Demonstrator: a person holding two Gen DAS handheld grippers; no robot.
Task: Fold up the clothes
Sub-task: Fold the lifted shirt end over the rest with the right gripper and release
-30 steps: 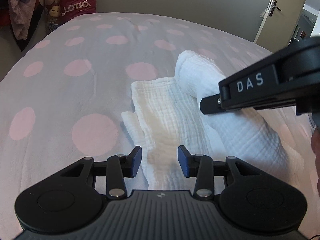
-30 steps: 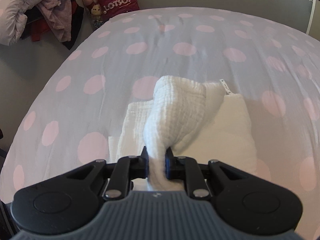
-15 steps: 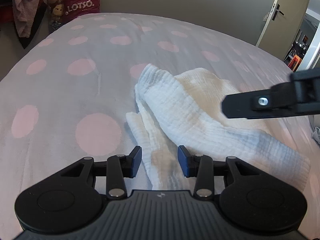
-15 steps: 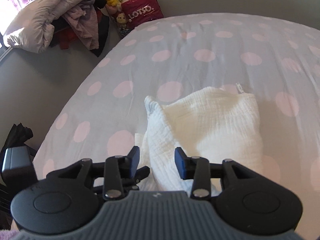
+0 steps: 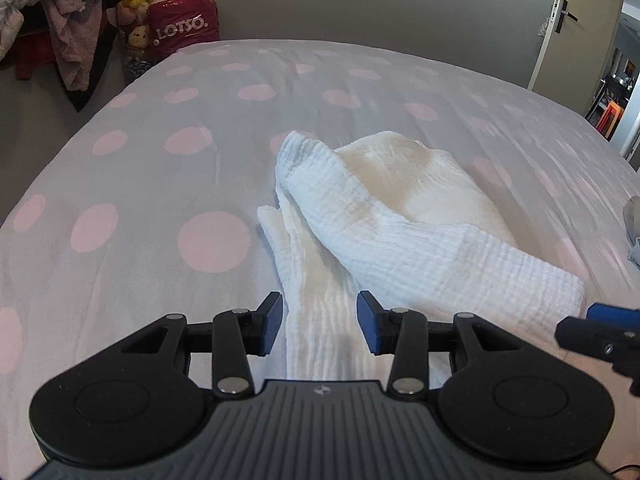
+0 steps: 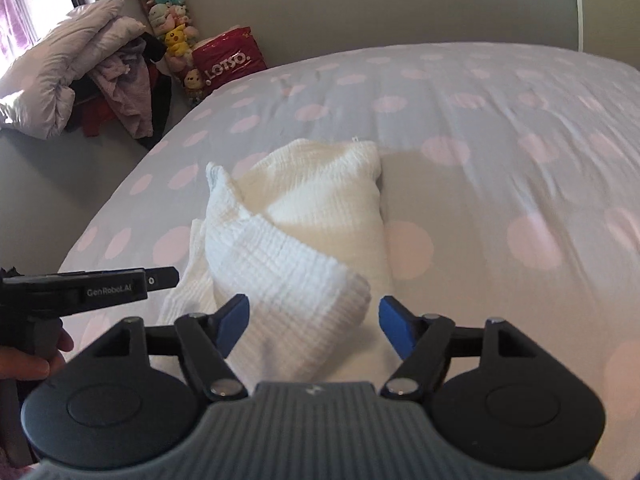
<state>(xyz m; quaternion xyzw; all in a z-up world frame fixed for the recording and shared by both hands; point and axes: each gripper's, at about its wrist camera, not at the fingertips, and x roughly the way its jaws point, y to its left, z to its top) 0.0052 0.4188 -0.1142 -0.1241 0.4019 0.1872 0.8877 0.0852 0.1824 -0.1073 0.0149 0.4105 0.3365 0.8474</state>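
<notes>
A: Spotted bedspread (image 5: 200, 184) across the whole bed; white muslin cloth (image 5: 400, 232) lying mid-bed, partly folded, one flap thrown loosely over the rest.

B: Looks light, soft, limp, crinkly rather than slippery. Bound to sag and slide off its own layers if lifted by one point.

A: Best taken at a corner or along the doubled near edge (image 6: 320, 300).

B: Right gripper (image 6: 314, 318) opening, jaws wide, cloth between but not pinched. Left gripper (image 5: 318, 326) partly apart and opening slightly, over the cloth's narrow end, gripping nothing.
</notes>
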